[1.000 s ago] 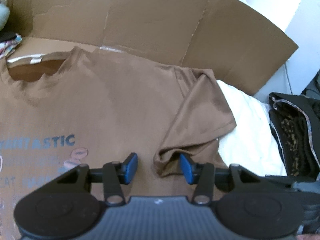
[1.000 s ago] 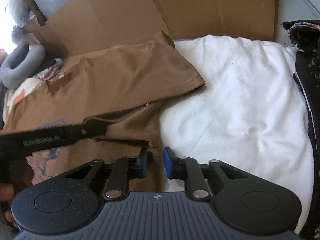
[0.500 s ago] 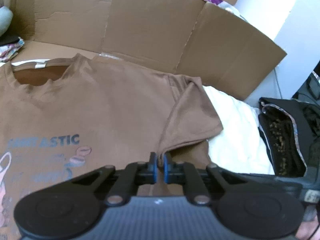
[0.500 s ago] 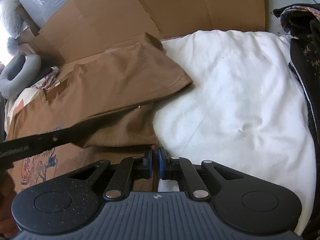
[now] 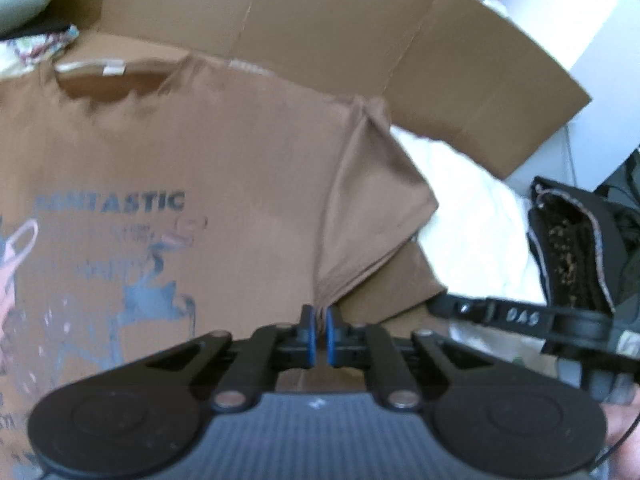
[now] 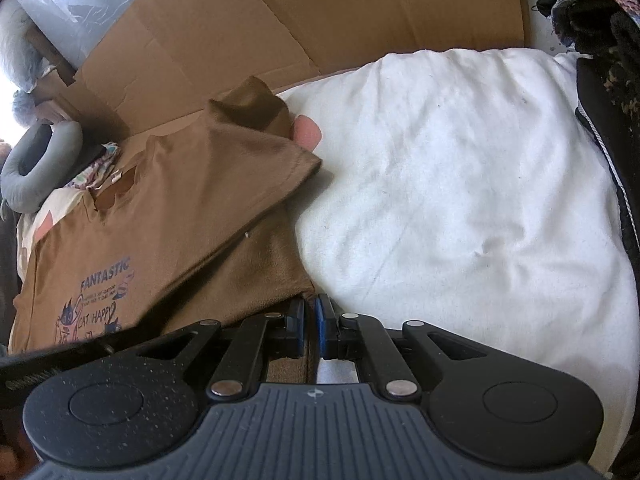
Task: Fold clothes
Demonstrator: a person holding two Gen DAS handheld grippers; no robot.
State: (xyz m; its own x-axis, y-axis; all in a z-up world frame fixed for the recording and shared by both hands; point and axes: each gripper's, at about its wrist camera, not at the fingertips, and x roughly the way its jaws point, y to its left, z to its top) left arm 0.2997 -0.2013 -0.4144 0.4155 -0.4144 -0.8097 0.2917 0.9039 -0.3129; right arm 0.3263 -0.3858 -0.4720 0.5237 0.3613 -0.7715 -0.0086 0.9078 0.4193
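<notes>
Both grippers we hold are pinched onto the brown T-shirt [image 5: 224, 168]. Left gripper [image 5: 319, 326]: fingers together on a fabric pucker under the sleeve [image 5: 372, 216]. Right gripper [image 6: 310, 320]: fingers clamped on the shirt's side edge, beside the white bedding [image 6: 460, 184]. From both sets of fingers the shirt runs ahead and to the left, print up, long axis toward the collar [image 5: 108, 80], with cardboard [image 5: 320, 28] behind. Any fold turns on carrying this held side across the print.
</notes>
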